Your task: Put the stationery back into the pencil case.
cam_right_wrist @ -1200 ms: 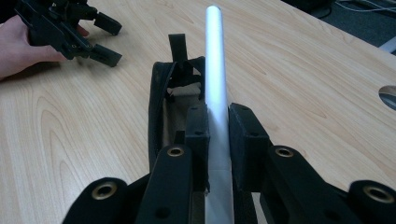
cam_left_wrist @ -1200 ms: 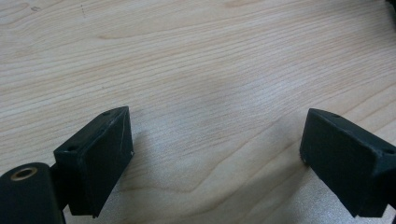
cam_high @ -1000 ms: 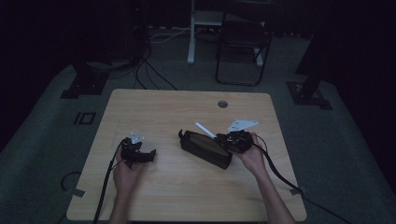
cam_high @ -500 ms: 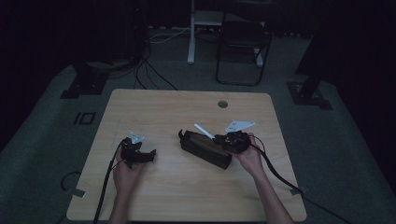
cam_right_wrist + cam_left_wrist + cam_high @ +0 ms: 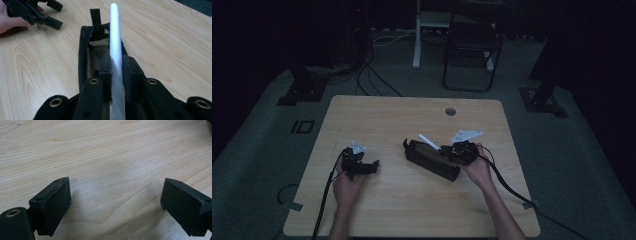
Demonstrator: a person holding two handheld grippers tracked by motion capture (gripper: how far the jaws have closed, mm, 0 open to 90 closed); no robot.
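A black zippered pouch (image 5: pixel 432 159) lies open on the wooden table (image 5: pixel 412 120), slanting from centre toward the right. My right gripper (image 5: pixel 451 151) hovers over its right end, shut on a white stick (image 5: pixel 428 141) that points up and left. In the right gripper view the white stick (image 5: pixel 115 37) runs straight ahead between the jaws, above the pouch (image 5: pixel 86 52) and its open zip. My left gripper (image 5: pixel 371 167) rests on the table to the left of the pouch, open; its fingers (image 5: pixel 51 205) stand wide apart over bare wood.
A round cable hole (image 5: pixel 450 111) sits near the table's far edge. Cables trail from both grippers off the near edge. A folding chair (image 5: pixel 472 50) and stand bases are on the dark floor beyond. The left hand with its gripper (image 5: pixel 32 12) appears far off.
The right gripper with the white stick has shifted slightly left over the pouch. The left gripper has stayed where it was.
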